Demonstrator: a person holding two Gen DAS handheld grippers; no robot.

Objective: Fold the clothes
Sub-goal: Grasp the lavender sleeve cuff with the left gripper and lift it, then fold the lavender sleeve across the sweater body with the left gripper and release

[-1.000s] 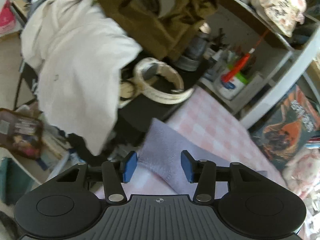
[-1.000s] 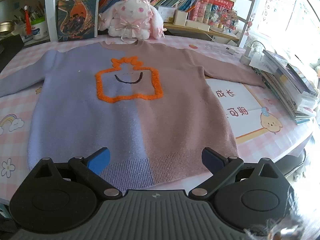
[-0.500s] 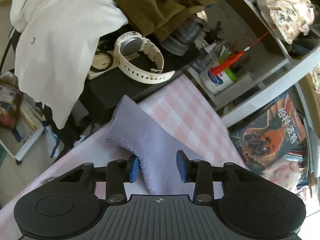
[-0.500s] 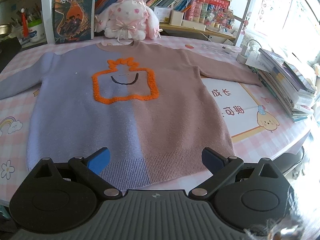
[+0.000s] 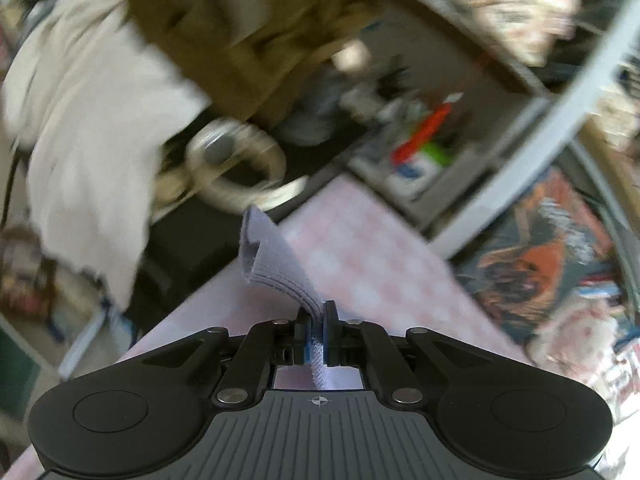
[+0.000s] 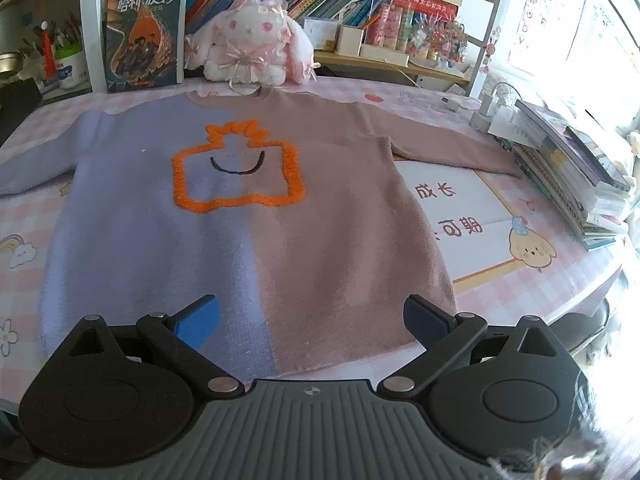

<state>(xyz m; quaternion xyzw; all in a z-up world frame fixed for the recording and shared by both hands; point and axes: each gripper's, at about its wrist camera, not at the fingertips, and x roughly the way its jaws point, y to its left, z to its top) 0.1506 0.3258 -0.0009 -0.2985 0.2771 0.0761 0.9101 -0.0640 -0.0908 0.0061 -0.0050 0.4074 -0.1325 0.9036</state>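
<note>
A sweater (image 6: 248, 216), lilac on its left half and dusty pink on its right, with an orange outlined figure on the chest, lies flat on the pink checked table (image 6: 532, 276). My left gripper (image 5: 316, 330) is shut on the lilac sleeve cuff (image 5: 272, 256), which stands up between the fingers above the table. My right gripper (image 6: 312, 320) is open and empty, hovering above the sweater's bottom hem. The pink sleeve (image 6: 452, 152) lies stretched out to the right.
A white plush rabbit (image 6: 256, 46) and a book (image 6: 144, 32) stand behind the collar. Stacked books (image 6: 576, 172) sit at the right edge. In the left wrist view, a white watch (image 5: 236, 168), hanging white cloth (image 5: 88, 128) and shelves (image 5: 440, 132) lie beyond the table's end.
My left gripper has closed on the lilac cuff and lifted it off the table; the view is blurred by motion. My right gripper has moved slightly forward over the hem, still open.
</note>
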